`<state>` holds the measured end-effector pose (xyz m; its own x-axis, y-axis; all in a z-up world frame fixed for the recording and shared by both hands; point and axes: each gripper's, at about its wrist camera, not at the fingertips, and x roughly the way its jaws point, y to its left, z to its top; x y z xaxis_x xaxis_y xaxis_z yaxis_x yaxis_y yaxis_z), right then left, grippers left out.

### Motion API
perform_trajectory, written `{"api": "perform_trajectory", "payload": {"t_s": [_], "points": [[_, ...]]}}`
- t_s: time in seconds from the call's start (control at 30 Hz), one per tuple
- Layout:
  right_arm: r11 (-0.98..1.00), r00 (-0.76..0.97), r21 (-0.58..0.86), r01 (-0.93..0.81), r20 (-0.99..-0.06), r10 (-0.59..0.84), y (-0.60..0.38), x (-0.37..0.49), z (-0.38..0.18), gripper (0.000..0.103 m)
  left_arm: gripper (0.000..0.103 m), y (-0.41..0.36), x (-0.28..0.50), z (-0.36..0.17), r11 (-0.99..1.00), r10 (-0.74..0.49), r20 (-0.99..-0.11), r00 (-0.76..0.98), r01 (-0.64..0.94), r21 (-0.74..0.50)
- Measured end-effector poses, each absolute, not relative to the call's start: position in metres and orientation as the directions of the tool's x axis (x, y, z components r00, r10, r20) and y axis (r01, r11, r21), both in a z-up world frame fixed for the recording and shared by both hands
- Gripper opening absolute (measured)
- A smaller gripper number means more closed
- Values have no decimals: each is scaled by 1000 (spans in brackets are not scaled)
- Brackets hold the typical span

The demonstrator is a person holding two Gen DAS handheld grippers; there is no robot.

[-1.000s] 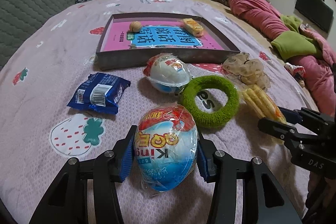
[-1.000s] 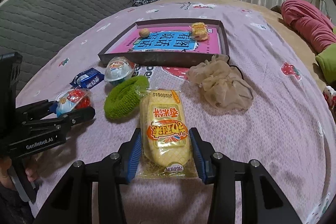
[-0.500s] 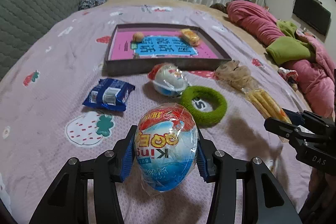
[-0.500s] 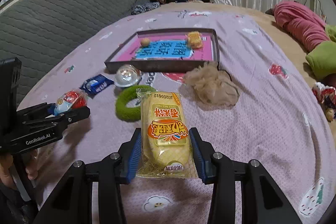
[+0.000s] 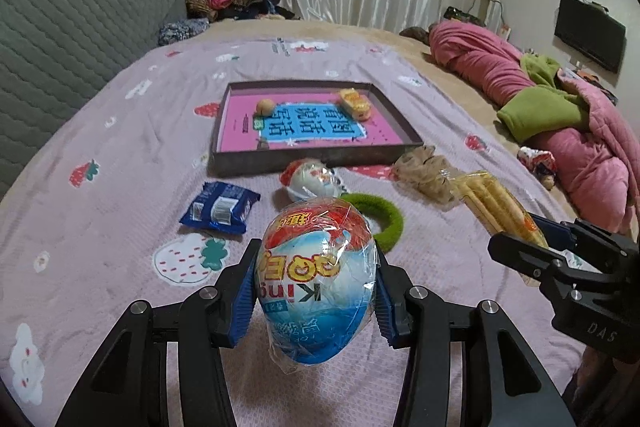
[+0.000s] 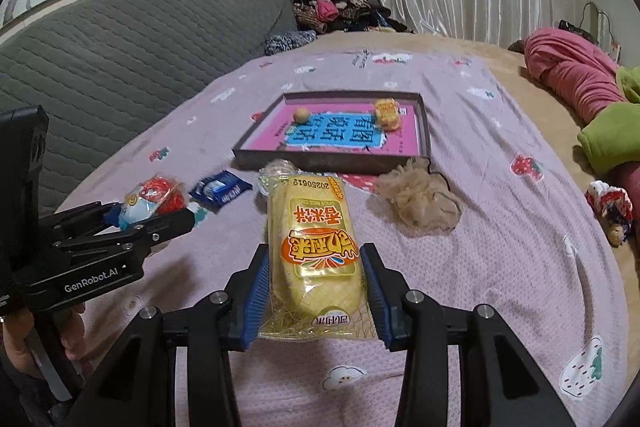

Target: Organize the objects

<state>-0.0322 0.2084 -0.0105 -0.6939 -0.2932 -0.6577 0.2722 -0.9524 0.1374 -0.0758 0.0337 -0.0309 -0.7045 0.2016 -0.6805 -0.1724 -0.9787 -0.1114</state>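
My left gripper (image 5: 316, 287) is shut on a wrapped Kinder egg (image 5: 316, 275) and holds it above the bedspread; the egg also shows in the right wrist view (image 6: 154, 203). My right gripper (image 6: 314, 291) is shut on a yellow snack packet (image 6: 314, 243), raised off the bed, and the packet shows from the side in the left wrist view (image 5: 496, 211). A shallow dark tray (image 5: 312, 159) with a pink and blue base lies ahead, holding a small round ball (image 5: 265, 105) and a yellow wrapped snack (image 5: 355, 103).
On the bed before the tray lie a second Kinder egg (image 5: 314, 179), a green ring (image 5: 380, 215), a blue snack packet (image 5: 220, 207) and a beige scrunched cloth (image 6: 418, 201). Pink and green bedding (image 5: 560, 115) is heaped at the right. A grey headboard (image 6: 120, 47) is at the left.
Both grippers have lifted higher and drawn back with their loads. The tray and the loose items now look smaller and farther off.
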Motion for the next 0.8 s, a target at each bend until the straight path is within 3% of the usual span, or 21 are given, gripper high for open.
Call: {"api": "perform_trajectory", "payload": {"t_s": [0.8], "points": [[-936, -776, 121, 332, -529, -343, 192, -40, 82, 45, 51, 21, -84, 74, -981, 191, -562, -805, -168, -93]]}}
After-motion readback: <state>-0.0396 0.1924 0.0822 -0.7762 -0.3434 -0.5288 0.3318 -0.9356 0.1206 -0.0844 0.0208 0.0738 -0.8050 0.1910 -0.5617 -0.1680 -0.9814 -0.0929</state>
